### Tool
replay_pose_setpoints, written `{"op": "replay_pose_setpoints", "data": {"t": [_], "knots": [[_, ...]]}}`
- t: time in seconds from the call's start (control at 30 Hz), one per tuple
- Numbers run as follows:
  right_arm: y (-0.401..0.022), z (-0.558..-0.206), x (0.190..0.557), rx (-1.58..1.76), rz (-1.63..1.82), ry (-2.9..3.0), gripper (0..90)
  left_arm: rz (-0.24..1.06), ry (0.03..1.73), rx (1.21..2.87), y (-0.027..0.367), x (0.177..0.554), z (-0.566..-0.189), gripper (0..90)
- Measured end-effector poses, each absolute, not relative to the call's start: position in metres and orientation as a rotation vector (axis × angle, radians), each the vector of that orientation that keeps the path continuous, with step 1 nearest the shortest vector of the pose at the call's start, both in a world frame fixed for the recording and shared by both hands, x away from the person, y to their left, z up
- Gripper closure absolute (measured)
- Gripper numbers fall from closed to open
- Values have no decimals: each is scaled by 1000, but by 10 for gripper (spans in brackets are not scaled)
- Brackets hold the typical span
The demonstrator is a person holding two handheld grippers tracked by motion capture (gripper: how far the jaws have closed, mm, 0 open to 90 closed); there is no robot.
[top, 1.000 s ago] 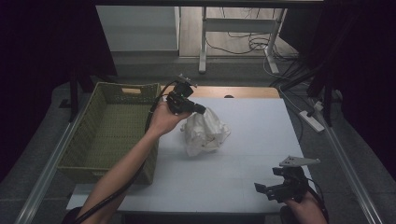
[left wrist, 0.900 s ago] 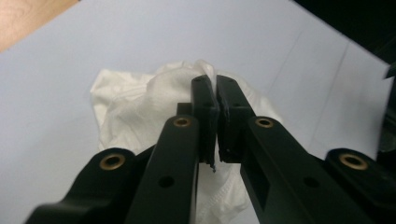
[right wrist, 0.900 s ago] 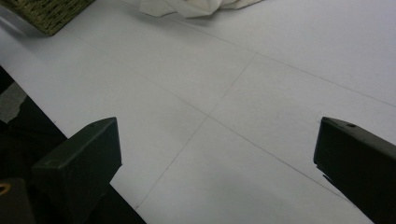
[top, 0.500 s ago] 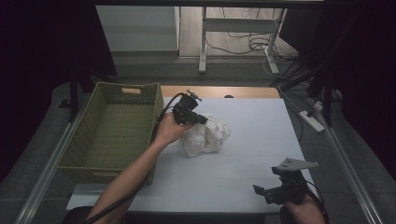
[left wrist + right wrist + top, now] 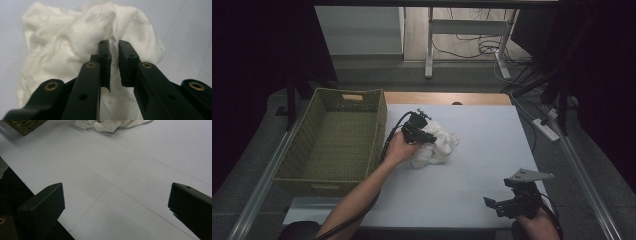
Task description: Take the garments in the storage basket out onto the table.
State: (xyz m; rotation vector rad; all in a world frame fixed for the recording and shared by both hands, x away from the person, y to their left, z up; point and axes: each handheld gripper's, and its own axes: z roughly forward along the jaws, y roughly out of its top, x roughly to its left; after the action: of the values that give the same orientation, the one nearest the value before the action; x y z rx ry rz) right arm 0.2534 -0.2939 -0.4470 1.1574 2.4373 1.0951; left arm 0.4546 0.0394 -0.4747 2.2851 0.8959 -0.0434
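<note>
While the left gripper [image 5: 428, 136] sits down on the crumpled white cloth [image 5: 439, 145], its jaws have just been opening a little; in the left gripper view a narrow gap shows between the pads [image 5: 104, 58], a ridge of cloth [image 5: 75, 40] stands in it, and the pads no longer clearly press on the fabric. The cloth lies on the white worktop [image 5: 482, 130] near its far-left part, just beside the green woven basket [image 5: 332, 142] at the left edge. The right gripper [image 5: 507, 205] rests near the front-right corner, its jaws spread wide with nothing between them (well apart from the cloth).

Risks, as I judge them: with so slight a hold the fold may slip free if lifted, or a trailing corner may snag the basket rim.

No brand, label or writing can be read anywhere.
</note>
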Motion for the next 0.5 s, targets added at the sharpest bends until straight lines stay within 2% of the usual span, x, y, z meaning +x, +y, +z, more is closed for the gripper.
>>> {"op": "replay_pose_setpoints", "data": {"t": [0.23, 0.3, 0.37, 0.5], "knots": [[-291, -449, 255, 1149, 1073, 2477, 9, -31, 902, 2278, 40, 454, -482, 699], [-291, -449, 255, 1153, 1071, 2480, 9, -17, 907, 2278, 39, 452, -479, 611], [-292, -449, 256, 1154, 1072, 2480, 9, -10, 905, 2284, 39, 452, -477, 593], [-292, -449, 256, 1154, 1067, 2486, 9, 9, 915, 2278, 39, 450, -474, 466]]}}
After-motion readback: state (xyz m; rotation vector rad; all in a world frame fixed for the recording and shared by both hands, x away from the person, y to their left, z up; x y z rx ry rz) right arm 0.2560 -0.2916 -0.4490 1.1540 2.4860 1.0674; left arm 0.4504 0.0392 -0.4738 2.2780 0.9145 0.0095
